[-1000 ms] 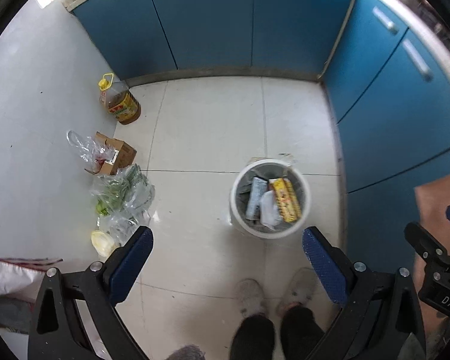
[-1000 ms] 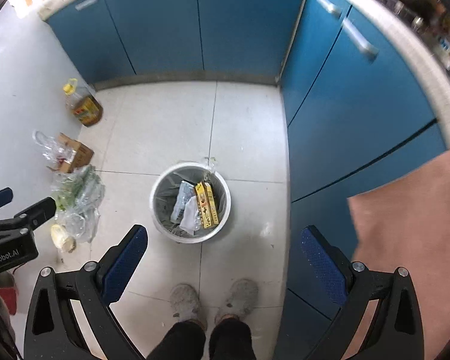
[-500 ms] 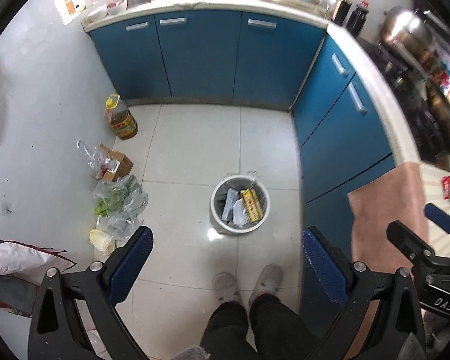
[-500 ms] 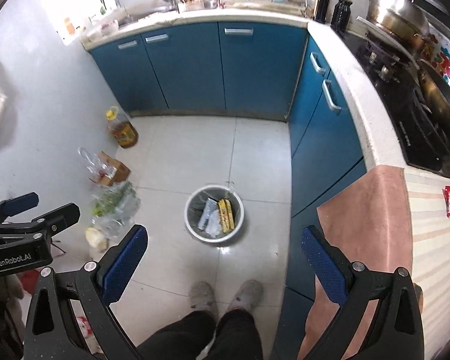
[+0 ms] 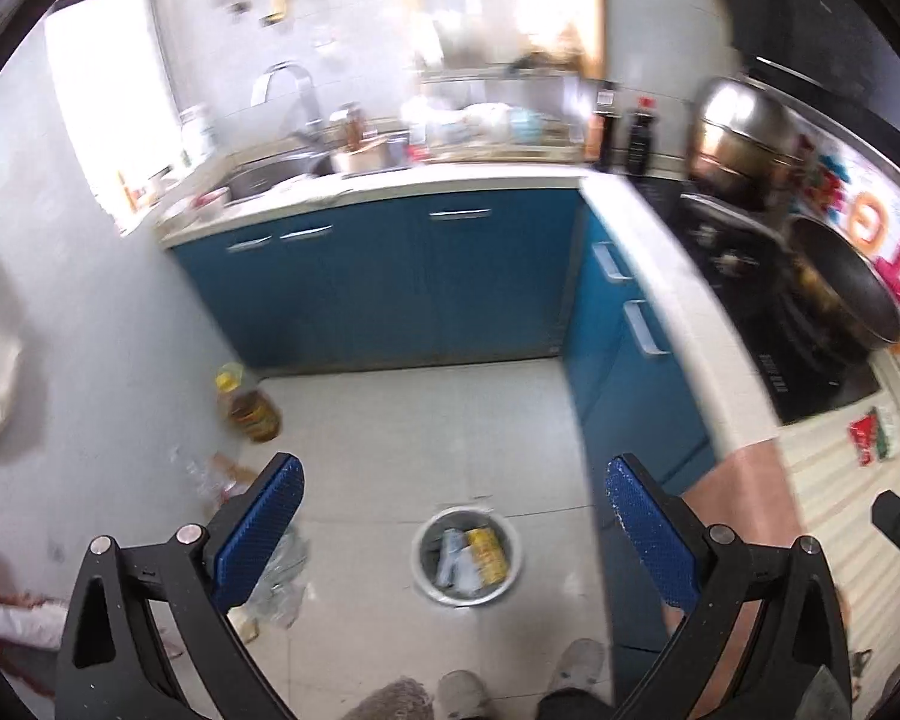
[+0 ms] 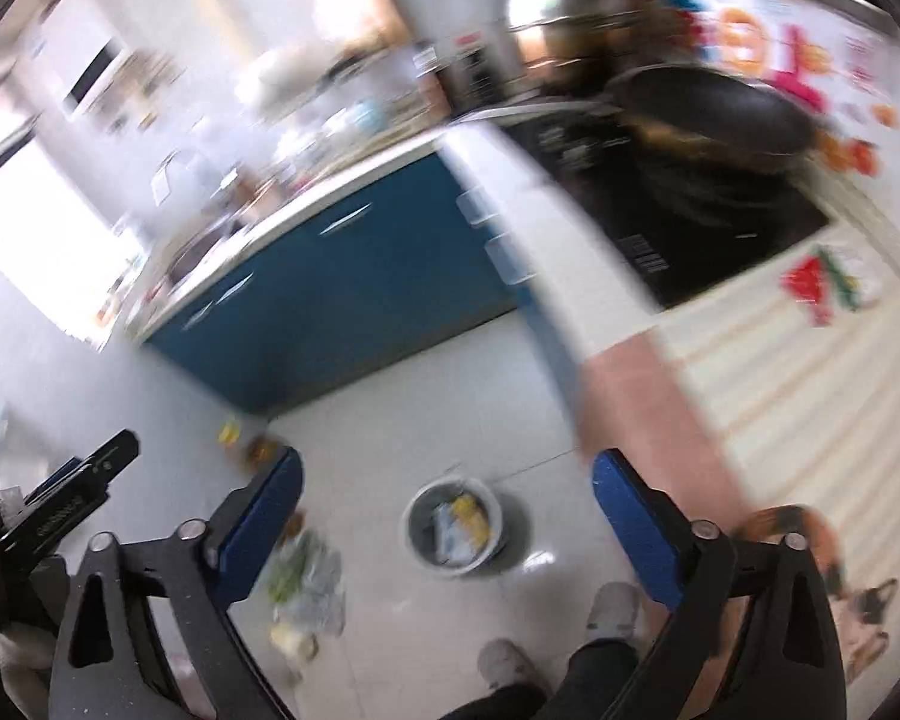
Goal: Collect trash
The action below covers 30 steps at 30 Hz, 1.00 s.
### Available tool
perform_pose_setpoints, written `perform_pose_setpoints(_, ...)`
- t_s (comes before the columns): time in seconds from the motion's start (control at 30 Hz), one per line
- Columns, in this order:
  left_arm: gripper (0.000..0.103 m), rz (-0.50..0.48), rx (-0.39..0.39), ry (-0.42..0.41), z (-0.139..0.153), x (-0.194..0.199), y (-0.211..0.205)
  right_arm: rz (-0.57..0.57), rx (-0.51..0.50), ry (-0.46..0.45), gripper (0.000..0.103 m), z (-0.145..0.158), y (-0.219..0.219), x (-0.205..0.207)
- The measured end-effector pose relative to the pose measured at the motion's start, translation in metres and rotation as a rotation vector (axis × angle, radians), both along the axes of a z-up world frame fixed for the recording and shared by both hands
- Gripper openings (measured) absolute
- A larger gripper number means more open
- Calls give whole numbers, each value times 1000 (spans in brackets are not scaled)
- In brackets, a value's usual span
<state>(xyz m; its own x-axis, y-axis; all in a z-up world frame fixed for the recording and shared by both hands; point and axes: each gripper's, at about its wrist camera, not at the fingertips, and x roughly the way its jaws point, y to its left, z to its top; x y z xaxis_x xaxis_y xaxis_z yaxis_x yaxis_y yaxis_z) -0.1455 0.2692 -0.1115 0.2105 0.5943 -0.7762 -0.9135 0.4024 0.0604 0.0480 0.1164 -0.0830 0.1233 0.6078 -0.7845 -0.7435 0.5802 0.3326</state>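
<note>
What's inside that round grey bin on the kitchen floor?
The round grey bin holds a yellow packet and pale crumpled wrappers. Anything beneath them is covered.

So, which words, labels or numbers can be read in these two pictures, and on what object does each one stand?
None can be read for certain.
Wall decoration: large orange and red characters, too blurred.
Dark sauce bottles: labels too small.
Oil bottle: label blurred.
Stove panel: white markings, blurred.
Left hand-held gripper: white print on its body, smeared.
Red packet: print unreadable.
</note>
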Motion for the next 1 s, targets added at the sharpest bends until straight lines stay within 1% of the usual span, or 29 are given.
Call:
perform_pose_setpoints(0.07, 103, -44, -12, 22, 0, 43, -2, -114, -16, -17, 97, 3, -27, 53)
perform_pose_setpoints(0.1, 103, -70, -26, 31, -2, 73, -4, -149, -22, -16, 97, 1, -34, 72)
perform_pose_setpoints(0.13, 103, -87, -34, 36, -2, 91, -7, -203, -37, -15, 97, -2, -48, 104)
perform_pose_setpoints(0.17, 103, -111, -44, 57, -10, 130, -10, -236, -61, -20, 97, -4, -54, 127)
perform_pose_setpoints(0.2, 103, -120, -43, 77, -13, 150, -14, -278, -92, -31, 97, -8, -64, 155)
perform_pose_setpoints(0.23, 103, -140, -38, 126, -25, 192, -19, -312, -127, -40, 97, -16, -73, 187)
perform_pose_setpoints(0.27, 103, -153, -41, 167, -35, 225, -22, -332, -161, -43, 97, -24, -79, 211)
perform_pose_setpoints(0.3, 103, -167, -49, 197, -45, 256, -26, -362, -207, -45, 97, -37, -86, 248)
perform_pose_setpoints(0.37, 103, -190, -87, 231, -66, 303, -29, -381, -256, -45, 97, -62, -94, 301)
perform_pose_setpoints(0.4, 103, -207, -120, 249, -82, 334, -32, -385, -272, -45, 97, -70, -95, 316)
perform_pose_setpoints(0.43, 103, -213, -138, 260, -91, 350, -33, -380, -300, -41, 97, -86, -95, 347)
perform_pose_setpoints(0.47, 103, -221, -162, 277, -104, 372, -36, -377, -313, -37, 97, -96, -95, 363)
perform_pose_setpoints(0.5, 103, -227, -184, 287, -113, 387, -38, -361, -339, -27, 97, -116, -93, 388)
perform_pose_setpoints(0.53, 103, -232, -223, 299, -127, 405, -40, -347, -355, -21, 97, -126, -90, 400)
perform_pose_setpoints(0.63, 103, -232, -293, 316, -149, 433, -46, -296, -422, -44, 97, -160, -82, 437)
perform_pose_setpoints(0.7, 103, -238, -313, 337, -159, 447, -50, -261, -455, -69, 97, -179, -69, 455)
perform_pose_setpoints(0.77, 103, -249, -320, 350, -167, 459, -54, -236, -472, -68, 97, -191, -64, 467)
perform_pose_setpoints(0.83, 103, -263, -333, 370, -173, 471, -57, -203, -485, -35, 97, -210, -57, 479)
perform_pose_setpoints(0.87, 103, -270, -341, 373, -175, 477, -59, -199, -492, -23, 97, -215, -55, 483)
perform_pose_setpoints(0.9, 103, -275, -348, 378, -176, 482, -61, -200, -484, 7, 93, -222, -55, 487)
perform_pose_setpoints(0.93, 103, -284, -356, 378, -178, 489, -65, -208, -471, 21, 77, -224, -56, 488)
perform_pose_setpoints(1.0, 103, -302, -367, 378, -178, 500, -73, -241, -440, 37, 76, -224, -66, 488)
